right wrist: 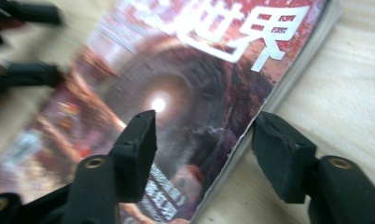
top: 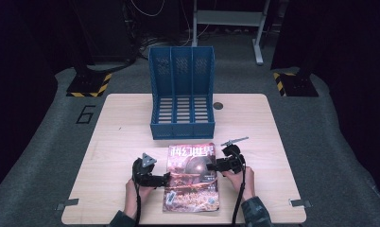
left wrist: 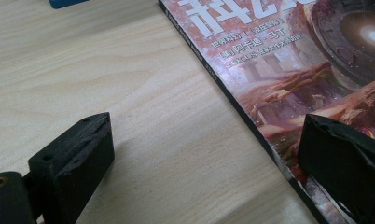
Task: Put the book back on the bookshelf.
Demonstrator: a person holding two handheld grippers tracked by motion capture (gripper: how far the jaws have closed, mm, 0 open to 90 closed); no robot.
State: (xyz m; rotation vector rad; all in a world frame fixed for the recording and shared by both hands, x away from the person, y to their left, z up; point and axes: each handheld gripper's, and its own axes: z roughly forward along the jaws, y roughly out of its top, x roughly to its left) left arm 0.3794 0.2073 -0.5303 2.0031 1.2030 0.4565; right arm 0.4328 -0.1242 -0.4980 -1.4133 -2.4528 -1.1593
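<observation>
A magazine [top: 192, 177] with a red cover and white title lies flat on the wooden table [top: 117, 142], near its front edge. My left gripper [top: 167, 178] is at the magazine's left edge, open: in the left gripper view [left wrist: 204, 135] one jaw hangs over the bare wood and the other over the cover [left wrist: 288, 70]. My right gripper [top: 211, 165] is at the right edge. In the right gripper view [right wrist: 202, 126] its jaws straddle the page edge of the magazine [right wrist: 176, 93], apart from it. The left gripper [right wrist: 55, 44] appears blurred beyond the far edge.
A blue three-slot file holder [top: 181, 90] stands upright at the table's back middle, open side toward me; its corner [left wrist: 64, 2] shows in the left gripper view. A small dark disc [top: 218, 105] sits to its right. Bare wood lies on either side of the magazine.
</observation>
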